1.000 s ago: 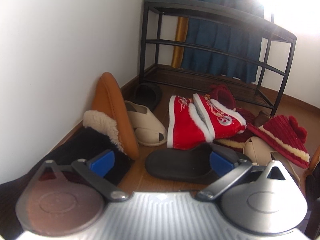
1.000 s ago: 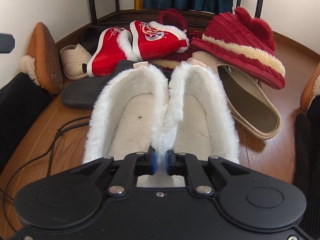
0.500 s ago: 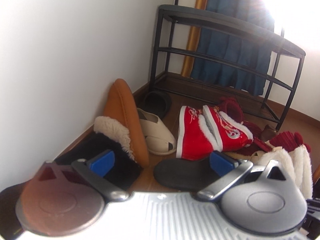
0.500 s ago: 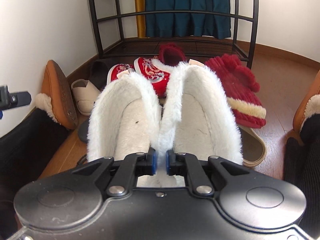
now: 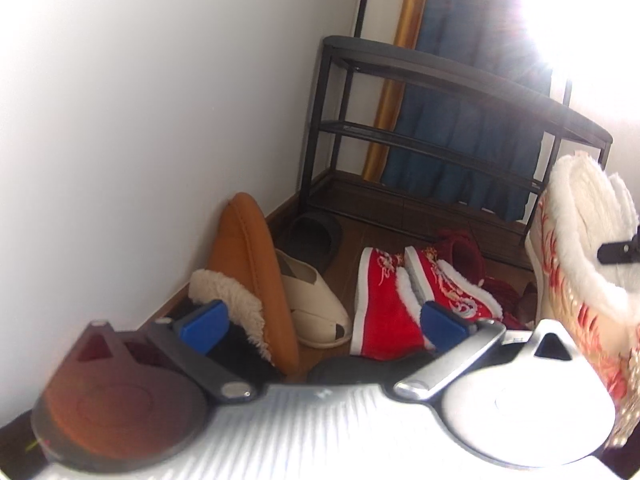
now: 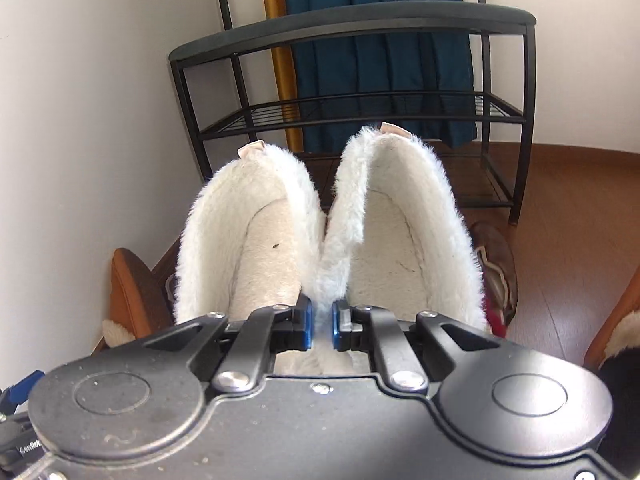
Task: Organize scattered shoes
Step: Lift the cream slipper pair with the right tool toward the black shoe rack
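Note:
My right gripper [image 6: 321, 325] is shut on the touching inner rims of a pair of white fur-lined shoes [image 6: 276, 264], held up in the air facing the black shoe rack [image 6: 352, 24]. The pair shows at the right in the left wrist view [image 5: 580, 272], cream with red embroidery. My left gripper [image 5: 324, 320] is open and empty above the pile on the floor: a pair of red embroidered shoes [image 5: 384, 300], a beige slipper [image 5: 316, 300], an orange fur-lined slipper [image 5: 248, 264] leaning on the wall, a dark slipper [image 5: 316, 236].
The rack [image 5: 440, 80] has three empty shelves and stands in the corner before a blue curtain [image 6: 380, 52]. A white wall [image 5: 140, 120] runs along the left. A dark red slipper [image 5: 460, 248] lies behind the red pair. Brown wood floor [image 6: 568, 220] lies to the right.
My right gripper has lifted the white pair off the floor and up toward the rack. My left gripper has risen and tilted, staying open.

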`<state>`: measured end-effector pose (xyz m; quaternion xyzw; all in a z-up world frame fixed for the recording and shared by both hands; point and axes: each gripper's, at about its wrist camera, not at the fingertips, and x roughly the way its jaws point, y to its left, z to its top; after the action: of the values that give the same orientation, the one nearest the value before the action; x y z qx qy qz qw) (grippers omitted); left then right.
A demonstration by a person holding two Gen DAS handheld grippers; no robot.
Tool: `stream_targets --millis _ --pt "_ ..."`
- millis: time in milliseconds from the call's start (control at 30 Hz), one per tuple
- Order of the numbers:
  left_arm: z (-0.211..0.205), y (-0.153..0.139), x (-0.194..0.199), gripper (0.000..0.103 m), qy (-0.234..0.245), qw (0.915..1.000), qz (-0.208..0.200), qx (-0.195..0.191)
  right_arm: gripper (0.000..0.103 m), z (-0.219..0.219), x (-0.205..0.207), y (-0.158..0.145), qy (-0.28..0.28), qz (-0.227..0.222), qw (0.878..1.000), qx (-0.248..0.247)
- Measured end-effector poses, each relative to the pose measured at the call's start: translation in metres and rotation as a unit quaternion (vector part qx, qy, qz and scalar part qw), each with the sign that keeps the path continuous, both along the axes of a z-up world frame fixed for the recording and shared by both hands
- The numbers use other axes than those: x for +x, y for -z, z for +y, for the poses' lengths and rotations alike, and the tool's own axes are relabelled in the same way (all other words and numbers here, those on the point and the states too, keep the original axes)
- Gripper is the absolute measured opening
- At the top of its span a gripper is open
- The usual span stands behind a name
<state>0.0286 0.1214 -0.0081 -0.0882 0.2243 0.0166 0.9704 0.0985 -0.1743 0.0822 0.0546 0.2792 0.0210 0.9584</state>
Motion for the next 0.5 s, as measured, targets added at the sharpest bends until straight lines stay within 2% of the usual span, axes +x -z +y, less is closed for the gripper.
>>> stream_targets --millis 100,200,367,433,500 --pt "0.002 -0.006 0.014 0.103 -0.006 1.0000 -0.003 0.002 0.009 -0.012 0.054 -0.031 0.010 -0.008 1.000 -0.006" --pt "0.002 -0.010 0.033 0.103 -0.016 0.9998 -0.007 0.005 0.009 -0.027 0.109 -0.044 0.025 -0.010 1.000 -0.002" --pt "-0.005 -0.017 0.069 0.103 -0.037 0.9992 -0.016 0.003 0.009 -0.068 0.199 -0.035 0.048 -0.008 0.999 -0.004" --pt "-0.009 -0.021 0.084 0.103 -0.048 0.9987 -0.019 0.002 0.009 -0.083 0.223 -0.025 0.047 -0.004 0.999 -0.016" --pt "-0.020 -0.027 0.094 0.103 -0.051 0.9980 -0.032 0.020 0.009 -0.095 0.237 -0.015 0.039 -0.001 0.999 -0.032"
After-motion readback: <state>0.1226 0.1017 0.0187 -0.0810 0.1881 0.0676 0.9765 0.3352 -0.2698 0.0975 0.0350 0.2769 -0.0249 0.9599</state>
